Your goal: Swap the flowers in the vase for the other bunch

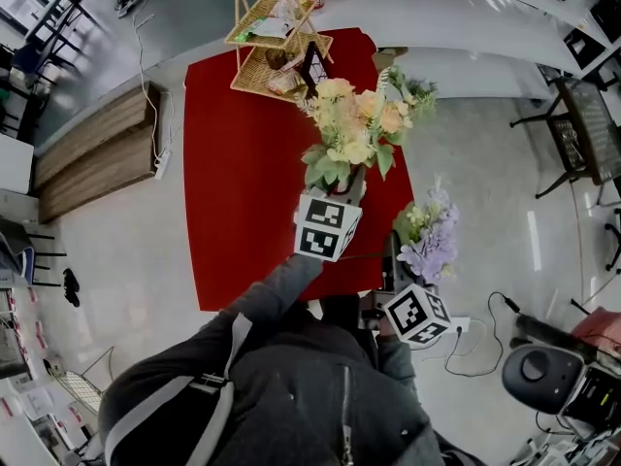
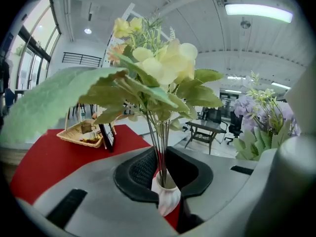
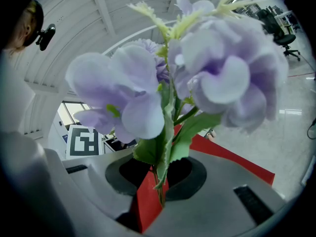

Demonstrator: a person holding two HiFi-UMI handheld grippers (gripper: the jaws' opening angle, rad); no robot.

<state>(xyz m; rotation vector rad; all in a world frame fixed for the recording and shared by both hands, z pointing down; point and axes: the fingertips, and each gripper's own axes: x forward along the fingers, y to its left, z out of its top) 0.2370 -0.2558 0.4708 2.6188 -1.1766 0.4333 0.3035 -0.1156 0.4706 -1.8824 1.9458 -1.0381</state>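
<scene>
A bunch of yellow flowers (image 1: 357, 129) rises just ahead of my left gripper (image 1: 350, 186) over the red table (image 1: 243, 183). In the left gripper view its thin stems (image 2: 159, 147) run down into a small white vase (image 2: 167, 199), and the left gripper (image 2: 163, 174) is shut on those stems just above the vase mouth. The vase is hidden in the head view. My right gripper (image 1: 393, 265) hovers off the table's right edge, shut on the stem of a purple bunch (image 1: 430, 236). Those purple blooms (image 3: 197, 73) fill the right gripper view above the gripper (image 3: 160, 191).
A two-tier wicker basket (image 1: 277, 42) and a dark photo frame (image 1: 312, 66) stand at the table's far end. A metal chair (image 1: 582, 129) is on the shiny floor to the right. A cable and power strip (image 1: 464, 326) lie on the floor by the person.
</scene>
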